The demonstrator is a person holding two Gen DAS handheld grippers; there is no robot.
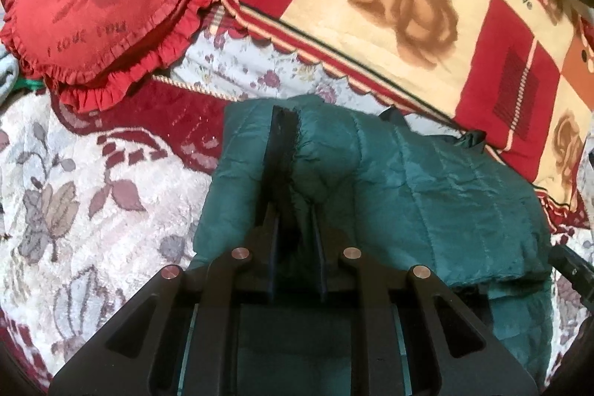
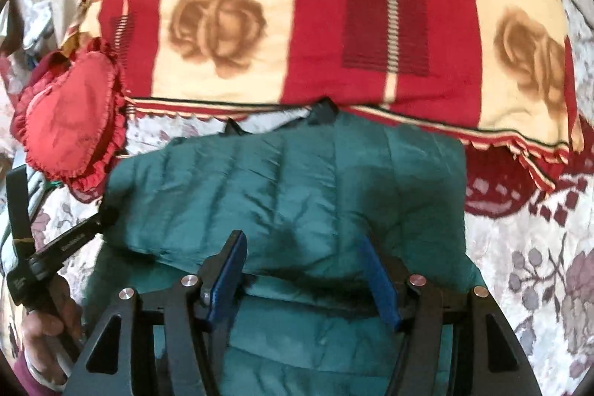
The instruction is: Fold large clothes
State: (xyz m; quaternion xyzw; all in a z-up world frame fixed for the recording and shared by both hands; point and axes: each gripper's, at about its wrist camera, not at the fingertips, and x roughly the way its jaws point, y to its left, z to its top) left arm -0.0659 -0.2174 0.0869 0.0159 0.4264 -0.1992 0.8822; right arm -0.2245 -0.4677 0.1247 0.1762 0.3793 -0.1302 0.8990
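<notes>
Left wrist view: the left gripper [image 1: 286, 136] is pinched tight on a black-trimmed edge of the green quilted jacket [image 1: 427, 188], which lies folded on the floral bedspread [image 1: 92, 180] directly ahead of both tools. The right gripper [image 2: 304, 266] stands half open, its blue pads [image 2: 232, 270] astride the jacket's near fold without pressing it. Beyond the jacket's far edge lies the rose-patterned blanket [image 2: 334, 25]; a red heart cushion [image 1: 107, 6] sits ahead-left. Bare bedspread spreads left and right.

Quilted jacket [image 2: 282, 188] — glossy cloth; bedspread [image 1: 92, 180] — plush.
</notes>
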